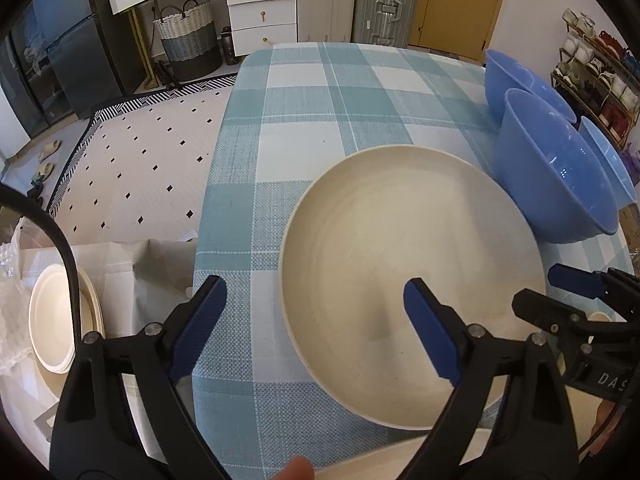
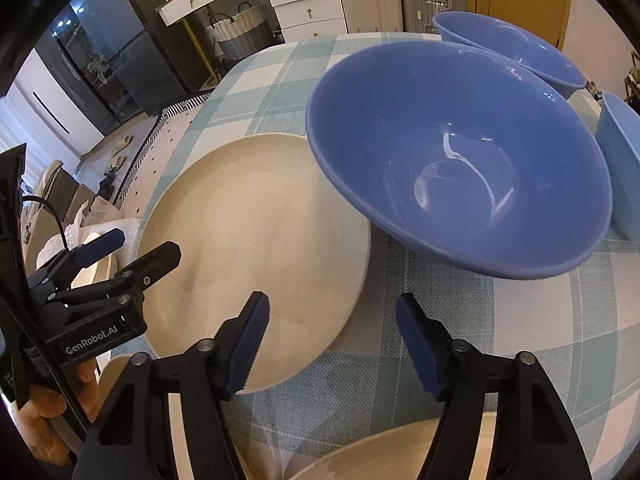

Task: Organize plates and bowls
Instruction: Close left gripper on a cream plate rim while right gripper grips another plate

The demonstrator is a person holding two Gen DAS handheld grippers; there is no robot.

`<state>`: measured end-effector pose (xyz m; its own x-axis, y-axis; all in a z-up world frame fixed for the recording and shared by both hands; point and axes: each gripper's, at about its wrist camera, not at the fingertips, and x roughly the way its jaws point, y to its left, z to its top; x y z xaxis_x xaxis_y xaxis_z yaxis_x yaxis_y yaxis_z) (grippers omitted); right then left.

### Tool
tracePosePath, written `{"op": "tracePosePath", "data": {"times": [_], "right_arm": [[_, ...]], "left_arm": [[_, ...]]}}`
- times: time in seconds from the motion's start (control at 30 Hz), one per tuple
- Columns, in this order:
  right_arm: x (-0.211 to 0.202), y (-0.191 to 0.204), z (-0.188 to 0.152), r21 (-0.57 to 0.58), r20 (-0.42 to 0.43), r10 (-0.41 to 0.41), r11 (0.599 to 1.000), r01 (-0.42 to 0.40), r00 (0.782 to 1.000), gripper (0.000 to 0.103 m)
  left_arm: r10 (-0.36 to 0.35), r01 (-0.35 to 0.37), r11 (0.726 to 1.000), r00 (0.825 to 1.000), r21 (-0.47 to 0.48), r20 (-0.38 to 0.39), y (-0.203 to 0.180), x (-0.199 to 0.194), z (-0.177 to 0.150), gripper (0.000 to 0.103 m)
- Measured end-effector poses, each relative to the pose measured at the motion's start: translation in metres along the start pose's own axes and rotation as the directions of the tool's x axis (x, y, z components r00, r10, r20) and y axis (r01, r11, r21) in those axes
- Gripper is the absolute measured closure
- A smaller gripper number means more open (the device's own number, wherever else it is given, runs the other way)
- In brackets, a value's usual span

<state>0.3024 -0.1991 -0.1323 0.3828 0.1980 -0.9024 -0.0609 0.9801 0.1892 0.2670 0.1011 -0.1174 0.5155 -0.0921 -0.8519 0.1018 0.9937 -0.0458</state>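
Straddling the left rim of the round cream plate [image 1: 400, 240], the left claw [image 1: 316, 312] stands wide open, one blue pad [image 1: 430, 332] over the plate's inside, the other over the checked teal-and-white tablecloth on the table [image 1: 304, 120]; nothing held. Right claw [image 2: 332, 340] straddles the plate's near-right rim, jaws partly open, left pad [image 2: 246, 348] above the plate face, right pad above cloth; pads not pressing, nothing gripped. Neither claw clearly touches the rim.

Plate sits mid-table, flat, shallow with a low raised lip, matte speckled finish, looks like ceramic or melamine, cannot tell which. Judged stiff, moderately light, breakable if ceramic; matte rim should give decent friction. Best hold: pinch the lip at opposite edges, one claw each side, lift level.

Glossy blue bowl [image 2: 460, 160], deep and flared, sits just right of the plate, its rim overhanging the plate edge in the right view; contact unclear. Slick glaze, likely slippery, thin rim for pinching. Second blue bowl [image 2: 516, 52] farther back, a paler blue bowl [image 2: 620, 168] at far right. Another cream plate rim [image 2: 380, 452] shows at the near edge. Stack of cream plates [image 1: 52, 320] rests off-table at left, on white wrapping.

Risk: lifting the plate may nudge the overhanging bowl.
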Motion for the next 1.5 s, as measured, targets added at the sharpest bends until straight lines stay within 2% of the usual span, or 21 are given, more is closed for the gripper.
{"op": "tracePosePath", "data": {"times": [0.07, 0.2, 0.4, 0.53, 0.7, 0.83, 1.03, 1.07, 1.13, 1.33, 1.5], "right_arm": [[0.003, 0.003, 0.001, -0.006, -0.003, 0.001, 1.0, -0.001, 1.0, 0.04], [0.01, 0.005, 0.003, -0.002, -0.02, 0.011, 1.0, -0.011, 1.0, 0.049], [0.019, 0.007, 0.004, 0.005, -0.032, 0.016, 1.0, -0.016, 0.999, 0.058], [0.024, 0.01, 0.004, 0.008, -0.04, 0.026, 1.0, -0.026, 0.999, 0.061], [0.026, 0.011, 0.004, 0.008, -0.038, 0.022, 1.0, -0.022, 0.999, 0.064], [0.027, 0.012, 0.004, 0.003, -0.037, 0.006, 1.0, -0.006, 0.999, 0.066], [0.025, 0.008, 0.002, 0.012, -0.028, -0.011, 1.0, 0.011, 1.0, 0.077], [0.025, 0.009, 0.002, 0.013, -0.027, -0.017, 1.0, 0.017, 1.0, 0.078], [0.026, 0.008, 0.002, 0.019, -0.023, -0.028, 0.999, 0.028, 0.999, 0.081], [0.026, 0.011, 0.001, 0.031, -0.015, -0.031, 0.999, 0.031, 0.999, 0.085], [0.023, 0.011, 0.0, 0.032, -0.003, -0.013, 0.999, 0.013, 1.0, 0.086]], "left_arm": [[0.004, -0.004, 1.0, 1.0, 0.002, 0.0, 0.0, 0.001, 0.0, 0.017], [-0.002, 0.002, 1.0, 1.0, -0.003, -0.015, 0.0, 0.007, -0.001, 0.04], [-0.005, 0.005, 1.0, 0.999, -0.005, -0.033, 0.001, 0.014, -0.001, 0.045], [-0.015, 0.015, 1.0, 0.998, 0.003, -0.053, -0.002, 0.018, -0.003, 0.056], [-0.023, 0.022, 1.0, 0.997, -0.018, -0.068, -0.001, 0.019, -0.004, 0.061], [-0.026, 0.024, 0.999, 0.998, -0.024, -0.063, -0.001, 0.02, -0.005, 0.062], [-0.045, 0.043, 0.998, 0.997, -0.042, -0.058, 0.002, 0.02, -0.007, 0.064], [-0.049, 0.046, 0.998, 0.997, -0.054, -0.06, 0.003, 0.019, -0.007, 0.066], [-0.044, 0.036, 0.994, 0.996, -0.101, -0.071, 0.011, 0.018, -0.006, 0.08], [-0.058, 0.05, 0.992, 0.996, -0.112, -0.072, 0.022, 0.014, -0.012, 0.088], [-0.052, 0.044, 0.992, 0.997, -0.122, -0.058, 0.027, 0.009, -0.018, 0.088]]}}
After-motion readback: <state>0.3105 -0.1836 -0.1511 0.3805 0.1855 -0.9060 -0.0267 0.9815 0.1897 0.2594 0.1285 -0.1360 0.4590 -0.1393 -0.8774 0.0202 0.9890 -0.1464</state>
